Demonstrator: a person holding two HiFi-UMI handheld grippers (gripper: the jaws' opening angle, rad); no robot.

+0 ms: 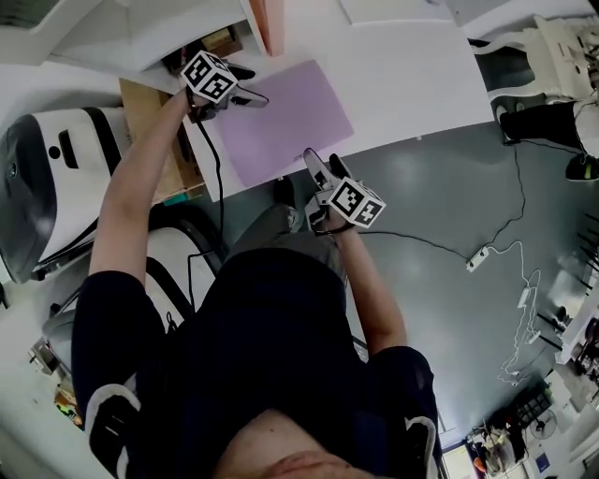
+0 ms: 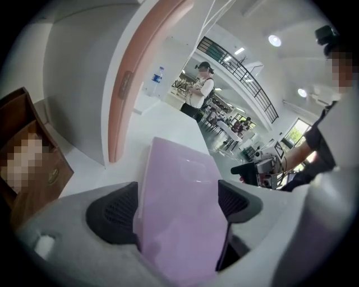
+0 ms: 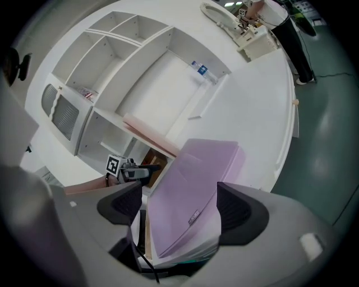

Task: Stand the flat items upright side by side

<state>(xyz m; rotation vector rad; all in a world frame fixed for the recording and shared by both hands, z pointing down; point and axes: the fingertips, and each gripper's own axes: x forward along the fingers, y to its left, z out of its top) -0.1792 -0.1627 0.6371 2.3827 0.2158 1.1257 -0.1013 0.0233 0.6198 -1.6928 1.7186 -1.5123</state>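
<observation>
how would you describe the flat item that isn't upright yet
Start at the white table. Near its front edge is the purple folder, seemingly lying flat. The pink flat item behind it stands upright on edge; the purple one shows its broad face.

Flat folder (image 1: 285, 120): plain pale lilac, white pages beneath. Upright panel (image 1: 265, 23): salmon pink. Tabletop (image 1: 412, 75) and shelf unit (image 3: 140, 50): white. Cardboard box (image 1: 142, 112): brown. Floor (image 1: 440, 196): dark grey-green. Marker cubes (image 1: 208, 75): black squares on white. Claw pads (image 3: 120, 204): black, finely ribbed. Sleeves (image 1: 112, 337): navy.
</observation>
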